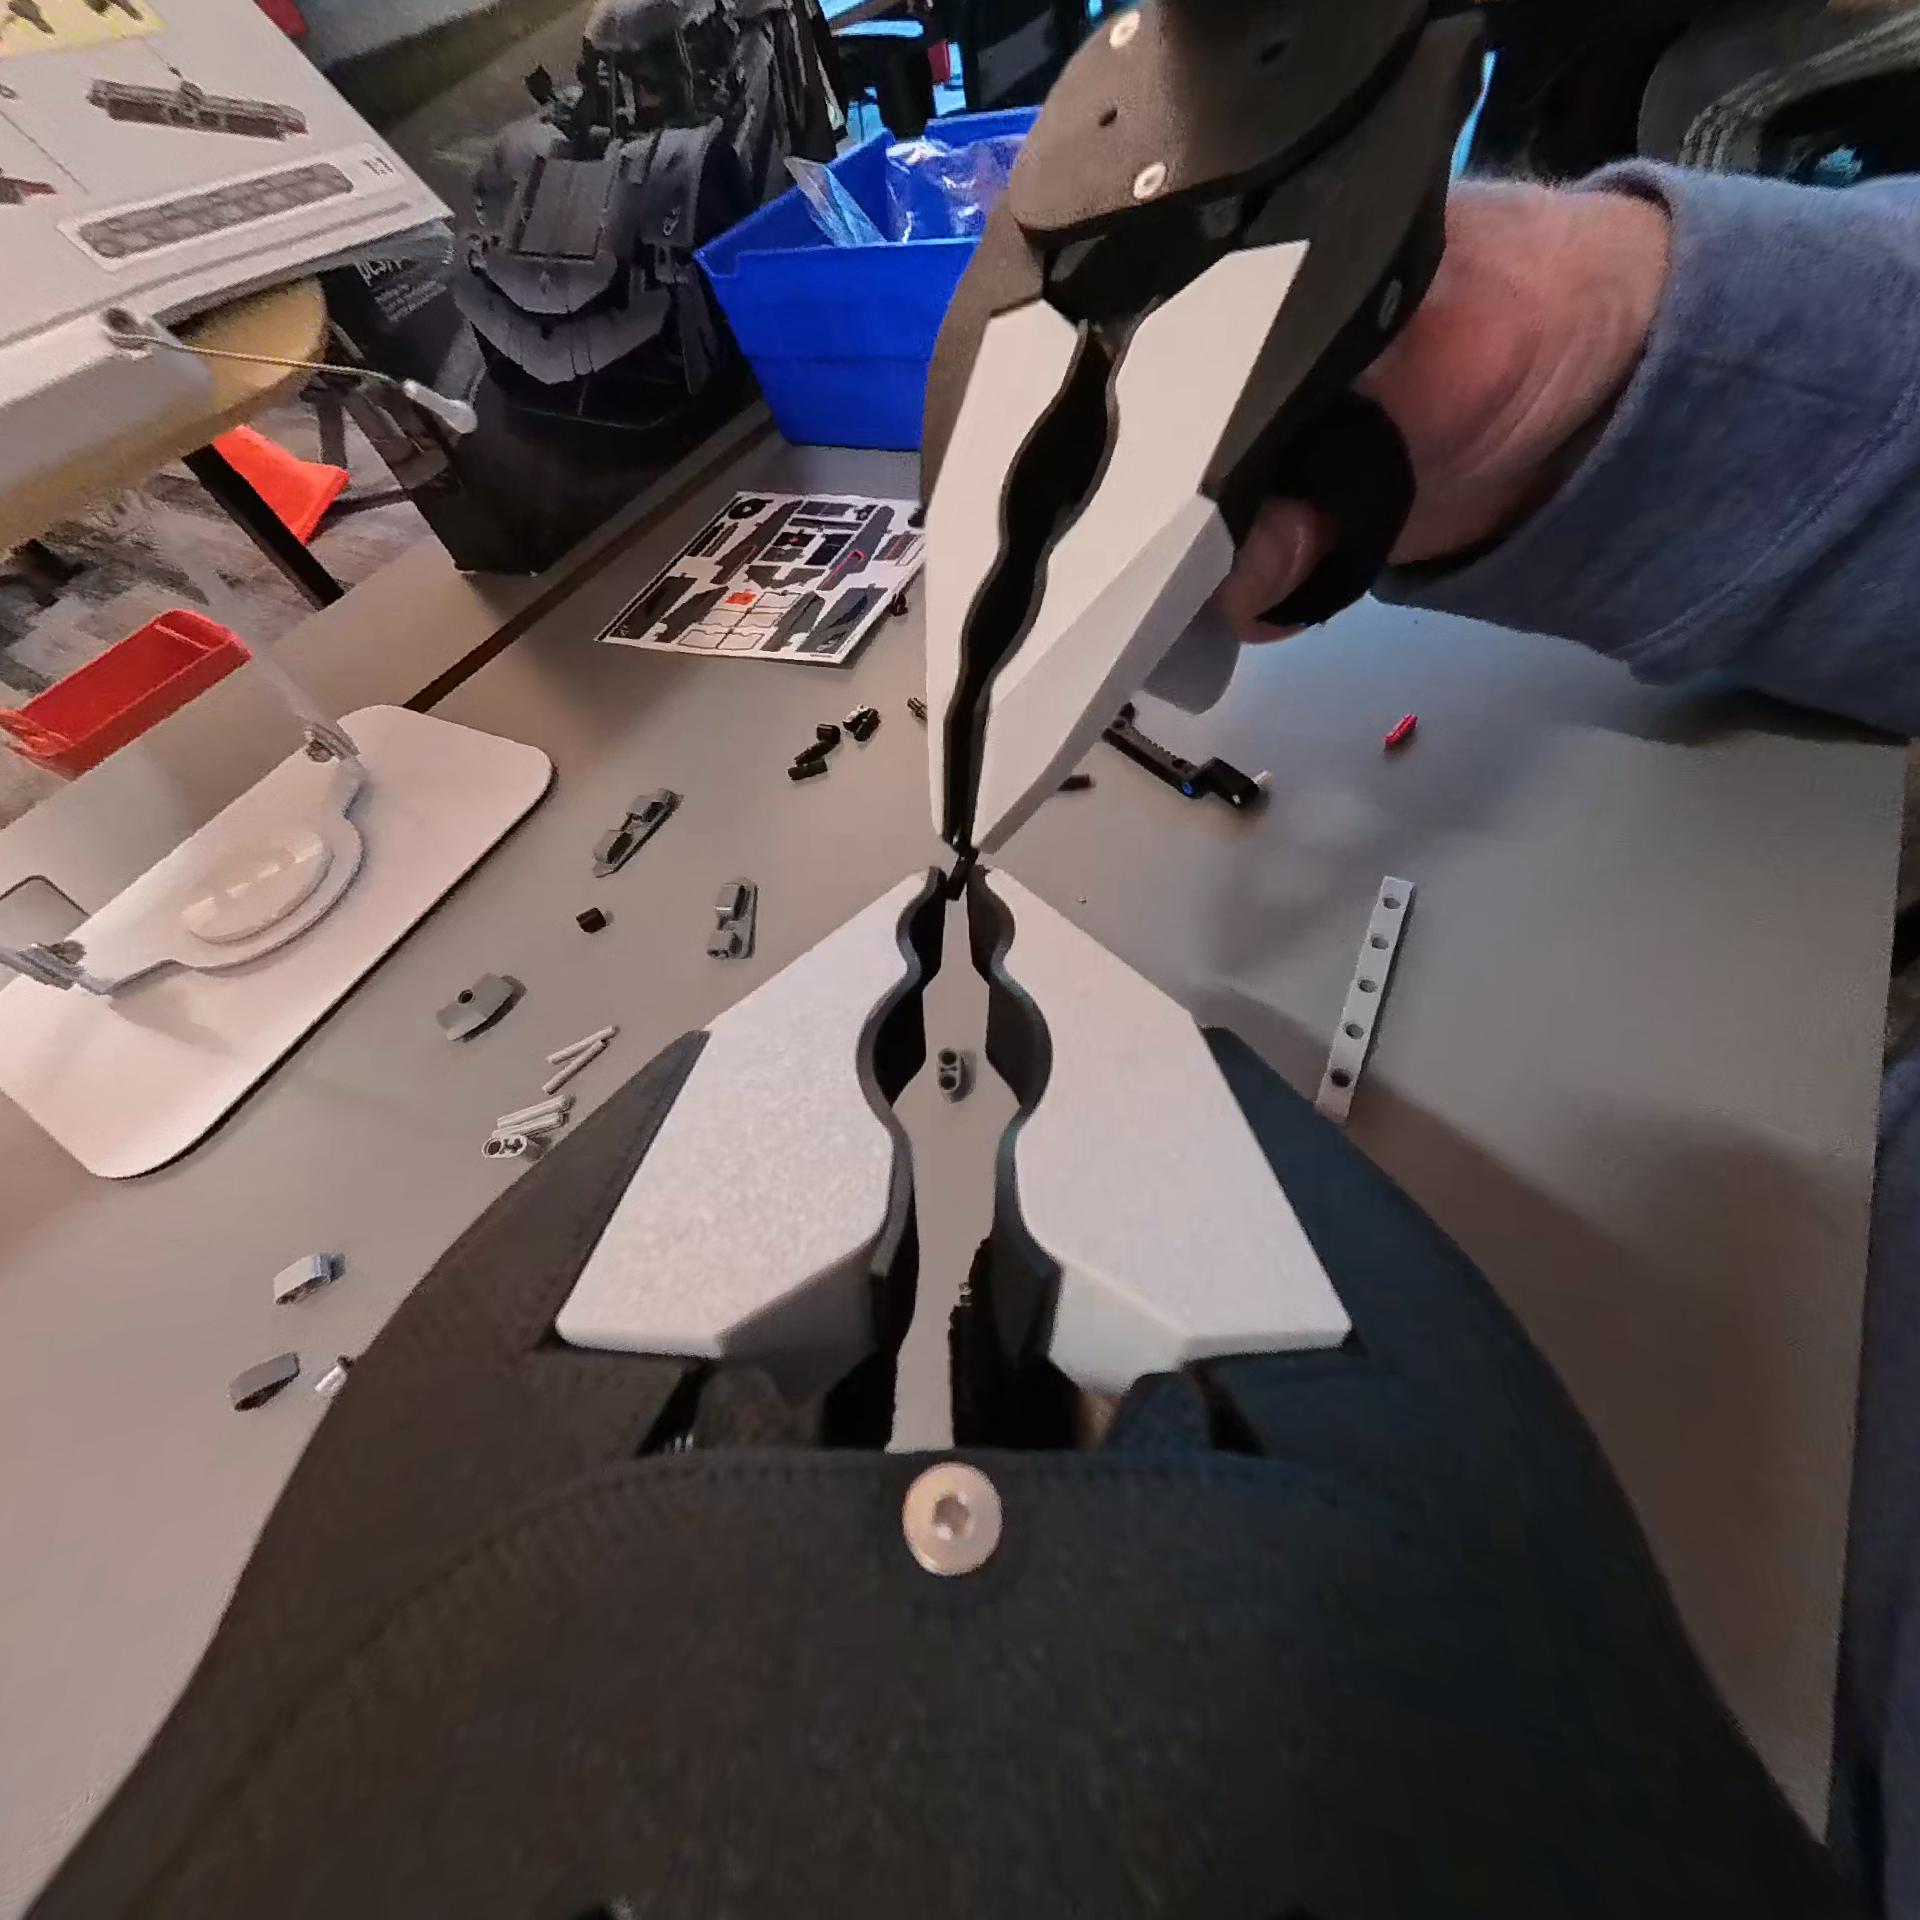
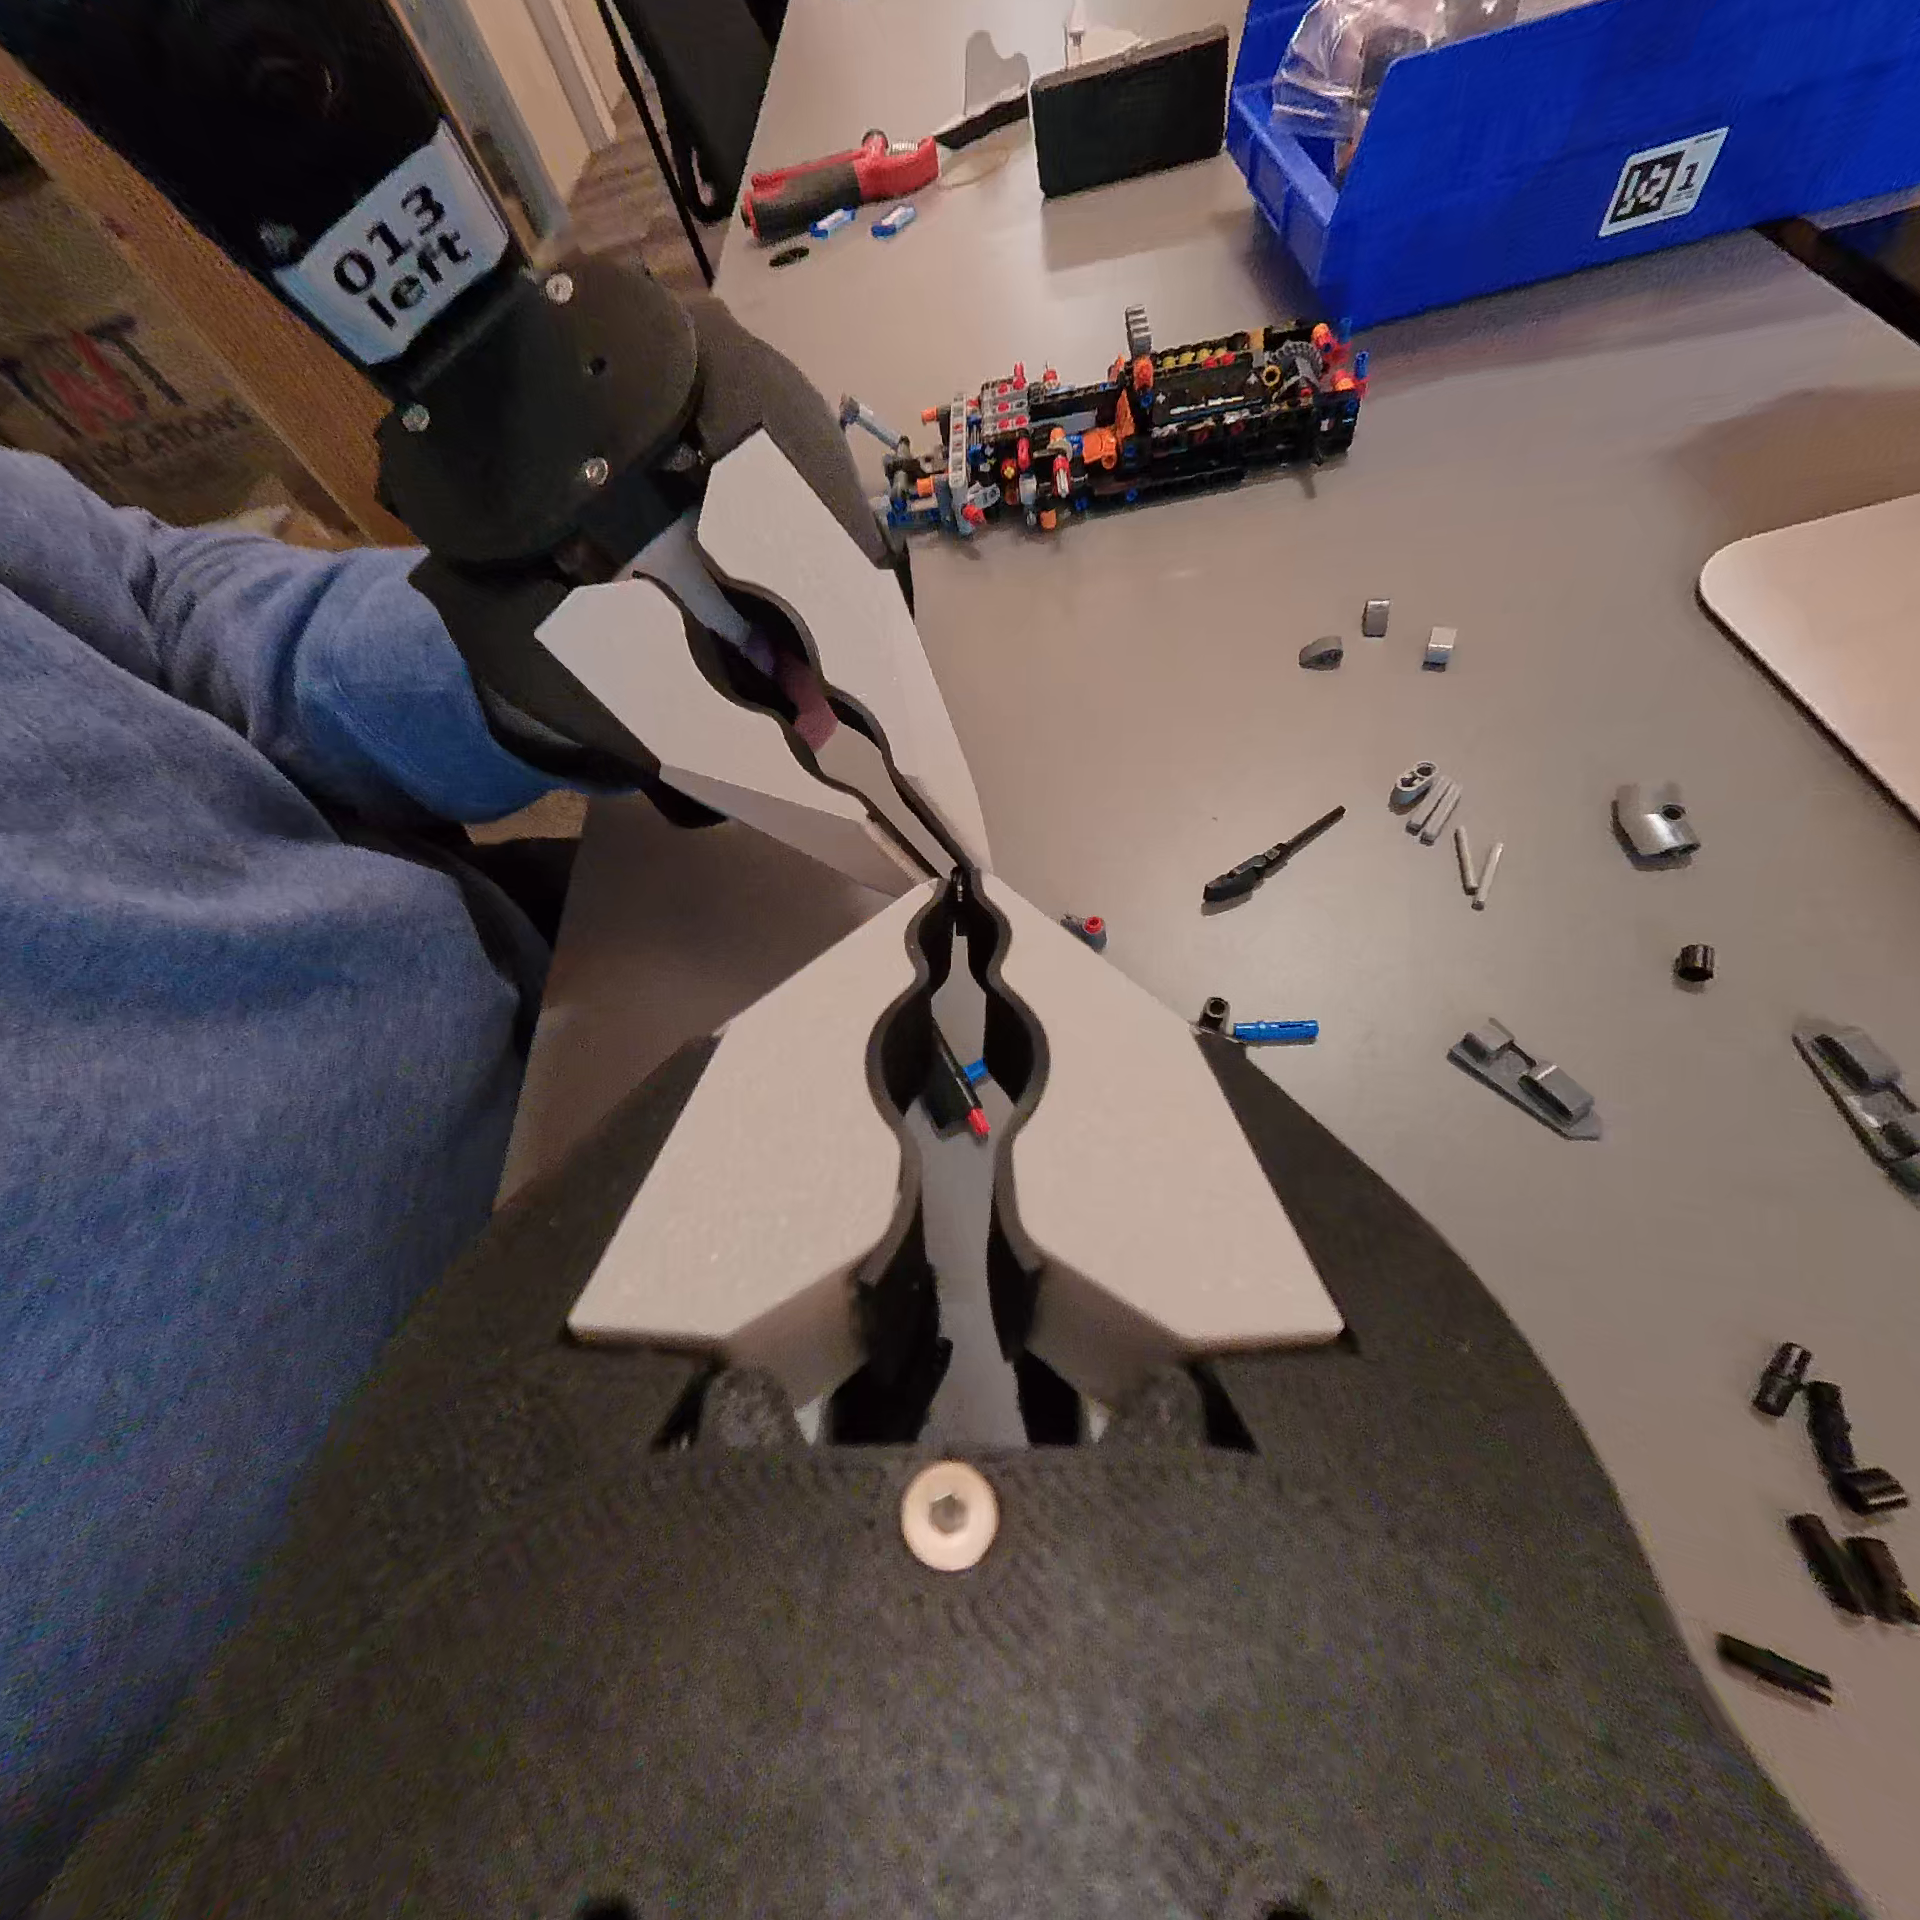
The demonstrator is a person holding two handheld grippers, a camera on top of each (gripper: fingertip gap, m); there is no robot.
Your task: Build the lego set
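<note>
My left gripper (image 1: 956, 885) and my right gripper (image 2: 960, 896) meet tip to tip above the grey table (image 1: 1558, 935). Both are shut, and a small black pin (image 1: 958, 871) is pinched between the two sets of tips; it also shows in the right wrist view (image 2: 958, 891). The right gripper (image 1: 961, 840) comes down from the top in the left wrist view. The left gripper (image 2: 954, 868) comes in from the upper left in the right wrist view. A partly built black, orange and red model (image 2: 1132, 426) lies farther back on the table.
Loose grey and black parts (image 1: 732, 914) lie scattered to the left, with a light grey holed beam (image 1: 1366, 997) to the right. A sticker sheet (image 1: 769, 577), a blue bin (image 1: 831, 301), a white stand (image 1: 260, 935), a red tray (image 1: 125, 686) and an instruction booklet (image 1: 187, 156) lie around. Left and right tips are no more than a few centimetres apart.
</note>
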